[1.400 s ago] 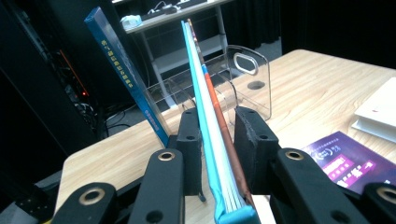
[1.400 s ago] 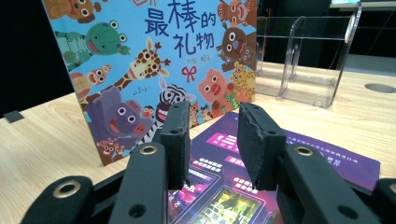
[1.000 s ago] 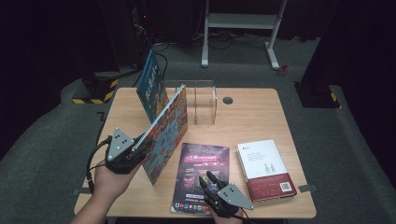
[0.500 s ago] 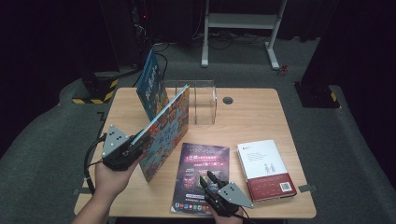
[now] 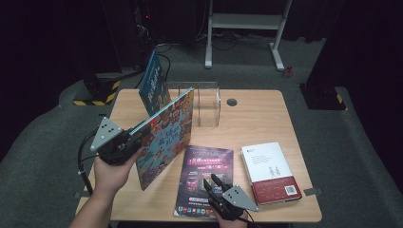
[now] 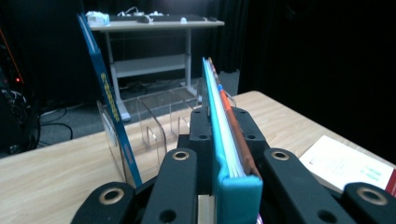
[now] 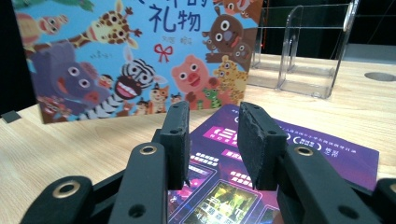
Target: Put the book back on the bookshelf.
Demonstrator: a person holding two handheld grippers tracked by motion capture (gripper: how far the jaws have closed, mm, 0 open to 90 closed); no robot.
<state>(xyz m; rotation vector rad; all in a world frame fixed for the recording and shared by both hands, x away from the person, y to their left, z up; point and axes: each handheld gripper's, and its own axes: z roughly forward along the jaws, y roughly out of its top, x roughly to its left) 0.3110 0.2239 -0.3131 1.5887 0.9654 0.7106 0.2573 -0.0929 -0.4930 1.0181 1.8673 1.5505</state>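
Note:
A picture book with cartoon animals [image 5: 166, 135] [image 7: 140, 56] stands tilted on its lower edge on the left of the wooden table [image 5: 256, 118]. My left gripper [image 5: 135, 142] [image 6: 222, 114] is shut on the book's near edge [image 6: 224, 140], with both jaws pressing its covers. A blue book [image 5: 153, 83] [image 6: 107, 98] leans in the left end of a clear acrylic rack [image 5: 204, 104] [image 6: 159, 116] [image 7: 308, 56]. My right gripper [image 5: 211, 183] [image 7: 214, 112] hovers low over a purple magazine [image 5: 204, 178] [image 7: 299, 140] at the front edge. Its jaws are apart with nothing between them.
A white book with a red band [image 5: 271, 171] [image 6: 345, 161] lies flat at the front right. A round cable hole [image 5: 231, 102] sits behind the rack's right end. Beyond the table stand a desk frame [image 5: 242, 28] and dark equipment on the floor.
The left hand has shifted slightly leftward with the picture book still gripped. The right gripper has stayed where it was.

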